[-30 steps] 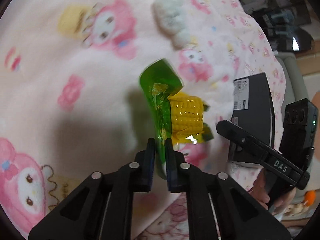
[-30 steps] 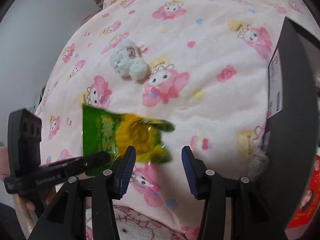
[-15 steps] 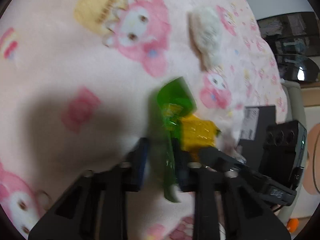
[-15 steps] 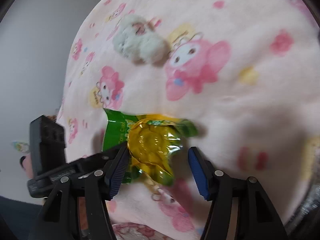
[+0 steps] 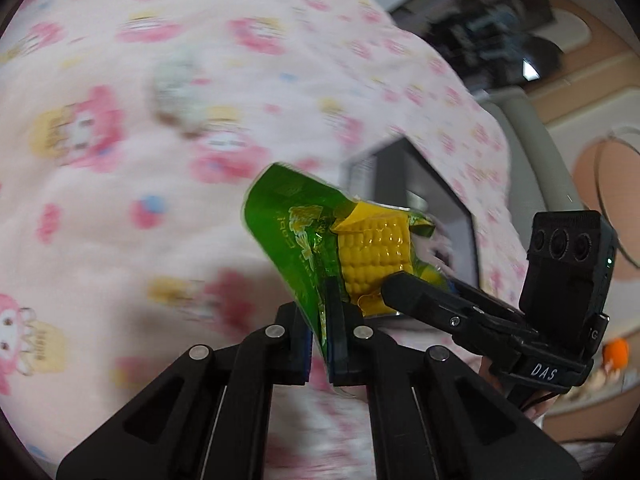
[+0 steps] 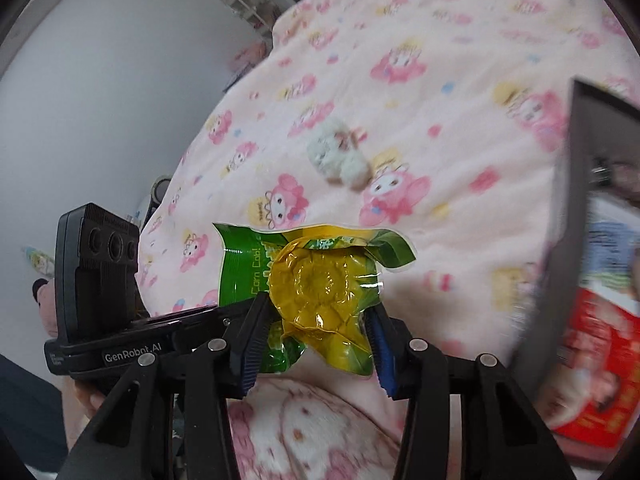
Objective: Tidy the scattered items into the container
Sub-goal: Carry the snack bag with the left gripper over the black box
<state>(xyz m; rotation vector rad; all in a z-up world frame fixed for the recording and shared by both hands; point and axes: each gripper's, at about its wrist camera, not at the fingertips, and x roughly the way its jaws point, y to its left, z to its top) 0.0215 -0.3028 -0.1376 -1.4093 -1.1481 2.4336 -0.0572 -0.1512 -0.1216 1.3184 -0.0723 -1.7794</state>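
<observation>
A green and yellow packet of corn on the cob hangs above the pink blanket. My left gripper is shut on the packet's green edge. My right gripper has its jaws around the yellow cob end of the packet; the pads sit at its sides, touching or nearly so. The right gripper also shows in the left wrist view beside the cob. The dark container stands at the right, with a red box inside. In the left wrist view the container lies behind the packet.
A white fluffy toy lies on the pink cartoon-print blanket, further off; it is blurred in the left wrist view. A grey wall is at the left, shelves behind. Dark furniture stands beyond the bed.
Both grippers have lifted and swung the corn packet towards the container. The right jaws have closed in around the cob end. The container's inside has come into view at the right.
</observation>
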